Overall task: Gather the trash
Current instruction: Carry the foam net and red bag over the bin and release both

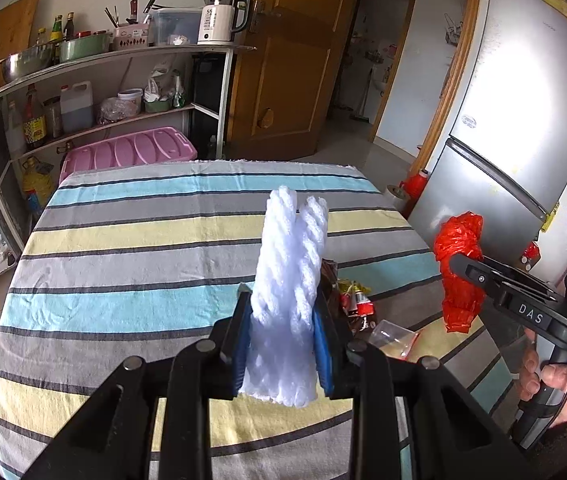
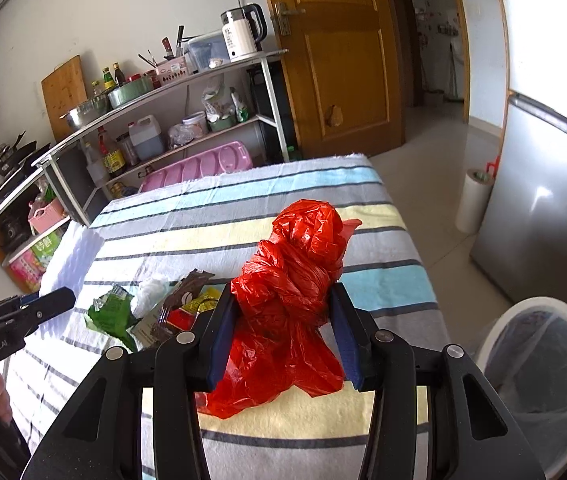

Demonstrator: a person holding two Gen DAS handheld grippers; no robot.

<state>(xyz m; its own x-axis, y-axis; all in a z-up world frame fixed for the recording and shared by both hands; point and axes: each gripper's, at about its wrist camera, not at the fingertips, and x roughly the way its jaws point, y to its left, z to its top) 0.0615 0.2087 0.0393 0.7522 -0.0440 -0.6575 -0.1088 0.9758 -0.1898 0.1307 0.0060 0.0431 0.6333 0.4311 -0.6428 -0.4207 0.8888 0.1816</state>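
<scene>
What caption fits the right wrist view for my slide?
Right gripper grips a knotted red plastic bag above the striped tablecloth, wrappers to its left, lined bin beside the table.

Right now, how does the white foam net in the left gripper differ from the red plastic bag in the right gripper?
The white foam net is a ribbed mesh sleeve standing upright; the red plastic bag is a glossy, crumpled, knotted bundle. The left gripper pinches the net narrowly, while the right gripper stands wider around the bulkier bag. The bag sags below its pads; the net holds its shape. Both are clamped and lifted off the striped cloth.
</scene>
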